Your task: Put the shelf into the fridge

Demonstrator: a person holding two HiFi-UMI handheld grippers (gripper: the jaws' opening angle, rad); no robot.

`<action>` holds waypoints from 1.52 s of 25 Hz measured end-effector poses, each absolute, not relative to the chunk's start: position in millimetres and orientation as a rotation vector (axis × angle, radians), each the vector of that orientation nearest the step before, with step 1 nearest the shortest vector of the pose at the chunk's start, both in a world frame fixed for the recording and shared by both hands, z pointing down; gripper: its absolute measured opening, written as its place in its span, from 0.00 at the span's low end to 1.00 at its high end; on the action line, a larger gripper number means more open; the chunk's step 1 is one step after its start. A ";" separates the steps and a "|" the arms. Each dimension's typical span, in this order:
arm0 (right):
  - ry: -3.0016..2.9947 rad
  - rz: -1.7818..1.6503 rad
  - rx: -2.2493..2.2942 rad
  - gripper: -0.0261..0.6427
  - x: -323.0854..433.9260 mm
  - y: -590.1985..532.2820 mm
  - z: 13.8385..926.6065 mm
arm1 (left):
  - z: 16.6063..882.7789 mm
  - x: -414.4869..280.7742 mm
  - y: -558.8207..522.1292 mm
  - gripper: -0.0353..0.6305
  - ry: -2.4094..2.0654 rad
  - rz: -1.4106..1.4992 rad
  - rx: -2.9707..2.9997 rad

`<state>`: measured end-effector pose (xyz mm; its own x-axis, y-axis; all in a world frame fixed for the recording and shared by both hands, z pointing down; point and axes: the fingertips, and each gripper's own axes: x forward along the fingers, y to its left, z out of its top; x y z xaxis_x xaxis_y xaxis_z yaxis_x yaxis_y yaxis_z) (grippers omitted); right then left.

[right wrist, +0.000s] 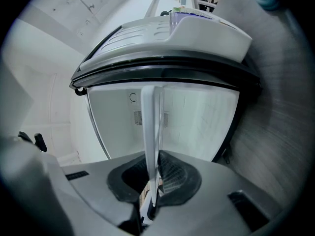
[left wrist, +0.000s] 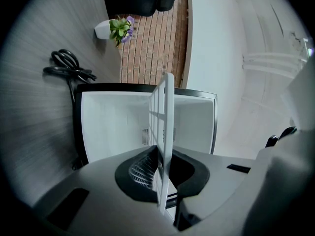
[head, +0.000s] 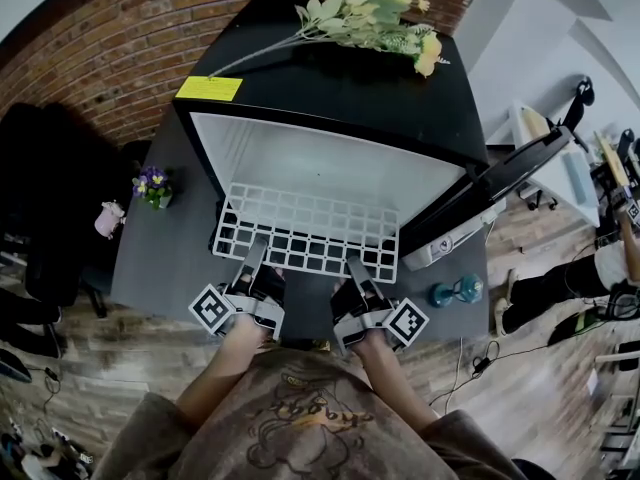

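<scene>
Forearms and a brown printed shirt fill the bottom of the head view. At far left a small potted plant (head: 152, 186) sits on the grey floor, well clear. Left gripper (head: 257, 255) is clenched on the near edge of the white wire shelf (head: 310, 223); its own view shows the grid edge-on, pinched between the pads (left wrist: 165, 132). Right gripper (head: 357, 268) is likewise clamped on that same near edge, wire seen edge-on between its jaws (right wrist: 152, 127). Shelf is held roughly flat, far edge at the mouth of the black fridge (head: 330, 98), most of it outside the white cavity. Door (head: 500, 183) hangs open to the right, with a teal dumbbell (head: 455, 291) on the floor beside it. Risks: uneven push from the two hands likely skews the shelf so it jams against a side wall or misses the rails; thin-wire grip could slip; a hard shove may jolt the flowers (head: 370, 13) on top. Yellow sticker (head: 210, 88) on the fridge top: print too small to read. Door label unreadable too.
</scene>
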<state>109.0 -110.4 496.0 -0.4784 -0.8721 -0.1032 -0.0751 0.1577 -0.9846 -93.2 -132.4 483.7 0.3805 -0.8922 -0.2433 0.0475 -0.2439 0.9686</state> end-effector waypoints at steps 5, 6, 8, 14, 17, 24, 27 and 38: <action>1.711 -1.393 -0.911 0.08 108.9 -114.5 494.9 | 485.1 -93.5 -136.9 0.13 -0.782 -1.080 1.544; 1.711 -1.393 -0.911 0.08 109.0 -115.5 495.0 | 485.5 -93.4 -137.8 0.13 -0.781 -1.079 1.544; 1.709 -1.392 -0.913 0.08 109.1 -117.4 495.0 | 485.9 -93.2 -139.5 0.13 -0.779 -1.078 1.546; 1.715 -1.388 -0.916 0.08 109.4 -125.2 493.8 | 484.9 -92.5 -148.2 0.13 -0.770 -1.084 1.536; 1.717 -1.387 -0.920 0.08 110.0 -129.9 493.9 | 485.4 -92.4 -152.9 0.13 -0.770 -1.080 1.540; 1.720 -1.380 -0.923 0.08 111.3 -142.4 493.9 | 486.4 -90.6 -164.3 0.13 -0.766 -1.079 1.539; 1.725 -1.377 -0.931 0.08 111.8 -146.9 494.2 | 486.1 -89.8 -167.4 0.13 -0.764 -1.081 1.536; 1.734 -1.381 -0.944 0.08 112.4 -162.0 495.0 | 487.3 -88.7 -180.7 0.13 -0.763 -1.082 1.536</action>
